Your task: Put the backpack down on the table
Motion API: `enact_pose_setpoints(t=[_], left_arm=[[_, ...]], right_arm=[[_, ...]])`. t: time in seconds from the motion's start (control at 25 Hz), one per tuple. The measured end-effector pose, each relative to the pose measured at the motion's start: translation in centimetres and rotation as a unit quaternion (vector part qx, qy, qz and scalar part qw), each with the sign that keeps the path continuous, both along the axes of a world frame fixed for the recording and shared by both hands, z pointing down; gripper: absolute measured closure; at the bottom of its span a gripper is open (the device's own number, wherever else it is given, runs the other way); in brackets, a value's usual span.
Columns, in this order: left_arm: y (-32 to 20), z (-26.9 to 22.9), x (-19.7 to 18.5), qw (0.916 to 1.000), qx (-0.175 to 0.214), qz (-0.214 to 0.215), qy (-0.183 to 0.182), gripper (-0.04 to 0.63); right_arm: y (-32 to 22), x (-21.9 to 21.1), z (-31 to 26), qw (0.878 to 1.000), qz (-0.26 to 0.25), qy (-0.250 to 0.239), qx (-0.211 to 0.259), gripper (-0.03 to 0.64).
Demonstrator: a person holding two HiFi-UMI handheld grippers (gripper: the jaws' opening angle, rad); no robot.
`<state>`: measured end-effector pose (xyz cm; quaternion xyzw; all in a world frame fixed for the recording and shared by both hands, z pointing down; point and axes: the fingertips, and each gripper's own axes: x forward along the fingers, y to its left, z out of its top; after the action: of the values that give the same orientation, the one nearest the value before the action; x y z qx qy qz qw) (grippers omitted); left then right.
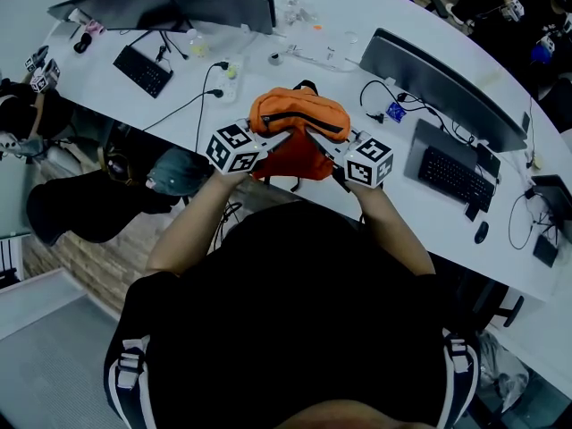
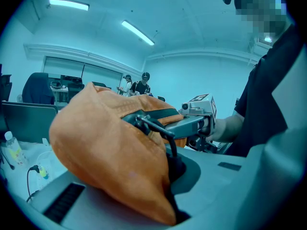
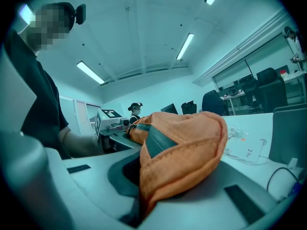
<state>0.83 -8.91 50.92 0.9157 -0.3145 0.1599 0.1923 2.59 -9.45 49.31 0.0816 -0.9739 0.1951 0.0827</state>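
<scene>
- Nearest, the left tool and the right tool point inward at each other. Each one's cube shows black-and-white square markers (patterns, not letters).
- The left tool's jaws are closed on the orange fabric of the backpack, beside its dark zip. A black strap runs down between the jaws.
- The right tool's jaws are clamped on the opposite end of the backpack, with bunched fabric between them.
- The backpack hangs between the 2 tools at the near edge of the white, curved worktop. Its lower part droops in front of that edge, and I cannot tell whether it touches the worktop.
- A bare strip of worktop lies just behind the backpack. A black cable bounds it on the left, and a keyboard and a monitor bound it on the right.
- A mouse sits near the worktop's near edge, beyond that keyboard.
- Farther left are a 2nd keyboard and a 2nd monitor, the latter close to the far edge.
- Farthest off, the left gripper view shows 2 people standing across the room (too small for any print to be read).
</scene>
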Motion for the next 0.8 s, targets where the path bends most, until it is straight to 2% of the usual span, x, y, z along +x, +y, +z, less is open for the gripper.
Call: enact_pose_setpoints(t=[0.8], left_arm=[[-0.88,-0.49,0.33,0.9998,0.005,0.017,0.006,0.565]], right_arm=[[-0.66,0.26,-0.46,1.0,0.01,0.009,0.0,0.592]])
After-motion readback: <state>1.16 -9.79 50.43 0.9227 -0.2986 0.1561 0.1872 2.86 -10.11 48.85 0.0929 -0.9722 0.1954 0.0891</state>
